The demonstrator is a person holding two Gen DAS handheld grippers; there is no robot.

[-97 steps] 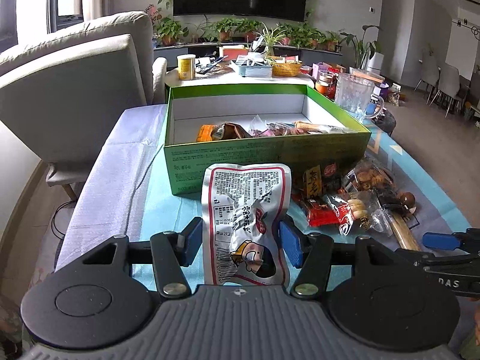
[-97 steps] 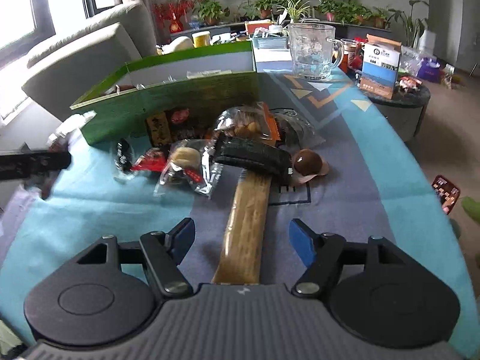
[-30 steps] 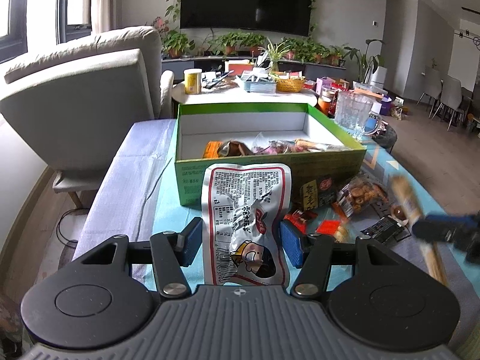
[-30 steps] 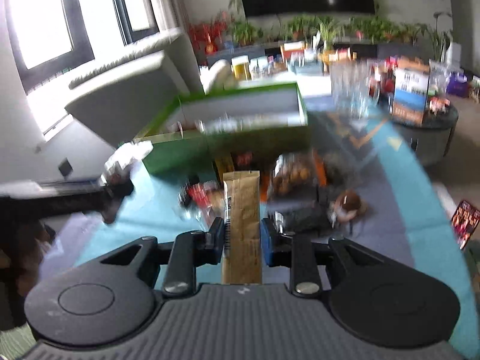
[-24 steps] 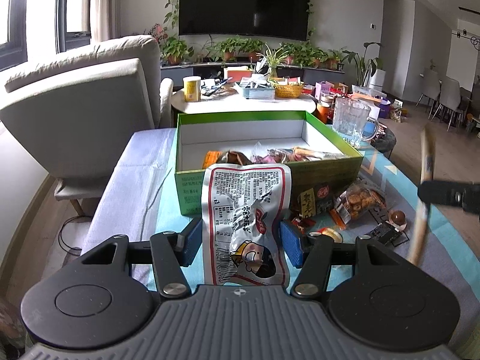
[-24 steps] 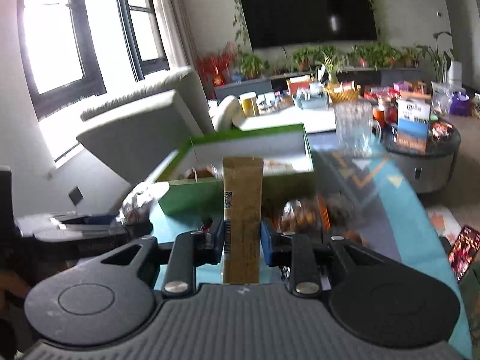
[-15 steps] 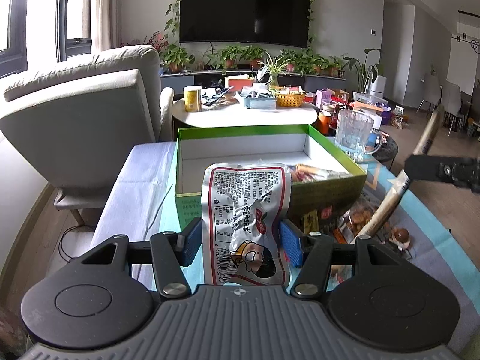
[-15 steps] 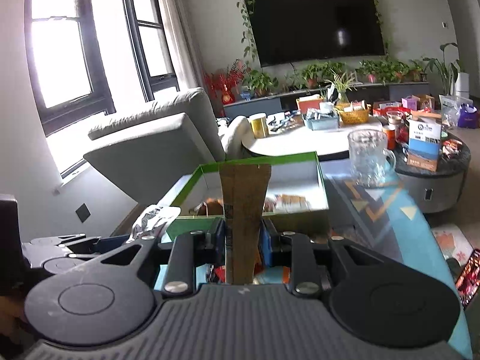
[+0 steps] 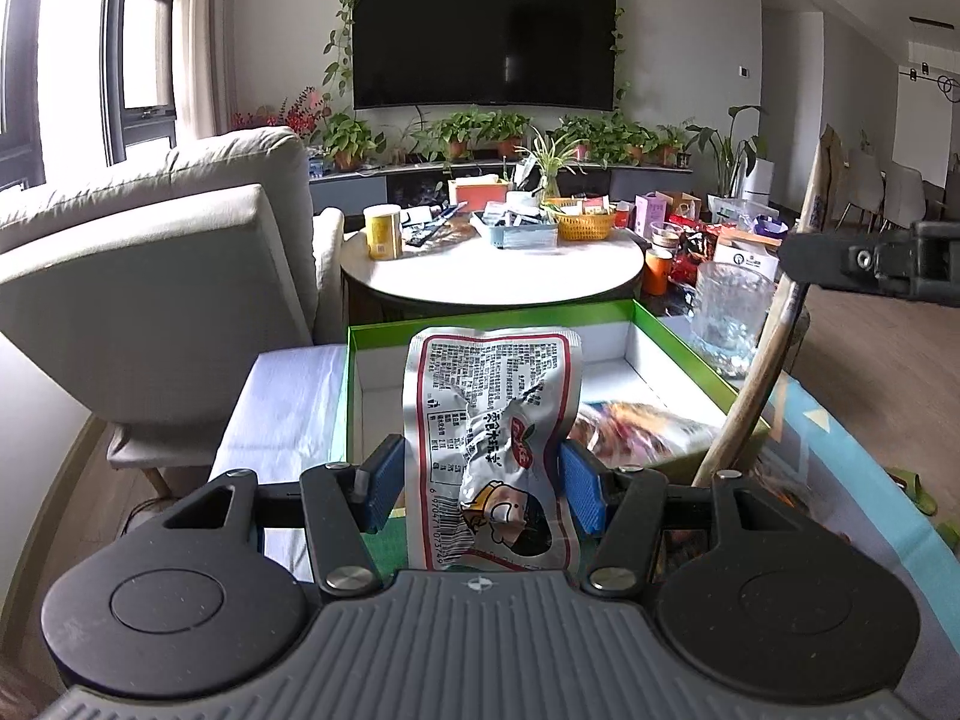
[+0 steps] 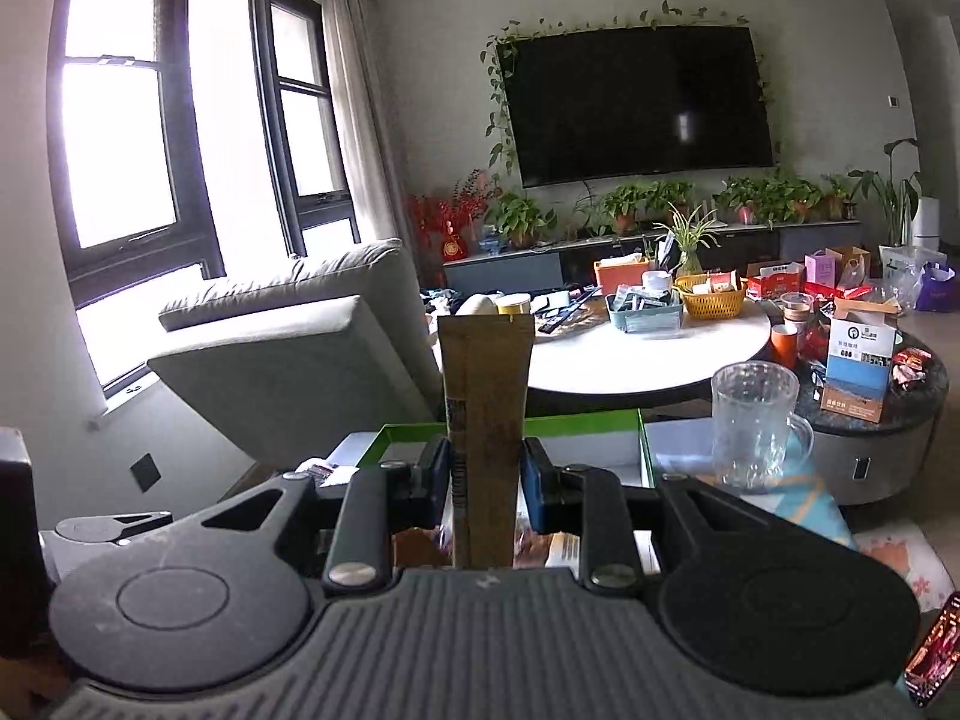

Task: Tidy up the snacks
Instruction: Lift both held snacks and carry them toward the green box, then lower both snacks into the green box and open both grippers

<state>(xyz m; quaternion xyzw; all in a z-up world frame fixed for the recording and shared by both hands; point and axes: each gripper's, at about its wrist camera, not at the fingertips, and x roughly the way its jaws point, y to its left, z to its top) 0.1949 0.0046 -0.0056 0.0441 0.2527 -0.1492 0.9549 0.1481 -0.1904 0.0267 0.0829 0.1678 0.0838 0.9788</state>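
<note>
My left gripper (image 9: 480, 489) is shut on a white and red snack pouch (image 9: 492, 432) and holds it above the near edge of the open green box (image 9: 492, 324). Several snacks (image 9: 636, 426) lie inside the box. My right gripper (image 10: 485, 483) is shut on a long tan snack packet (image 10: 485, 420), upright, above the green box (image 10: 570, 420). In the left wrist view the tan packet (image 9: 762, 372) hangs slanted at the right, over the box's right wall, held by the right gripper (image 9: 804, 252).
A glass mug (image 10: 753, 423) stands on the blue tablecloth (image 9: 840, 462) just right of the box. A grey armchair (image 9: 156, 300) is at the left. A round white table (image 9: 492, 270) with clutter stands behind the box. Loose snacks (image 9: 774, 480) lie on the cloth at the right.
Both grippers rose and moved towards the box. The right gripper closed on the tan packet on the table and lifted it. The left kept its pouch.
</note>
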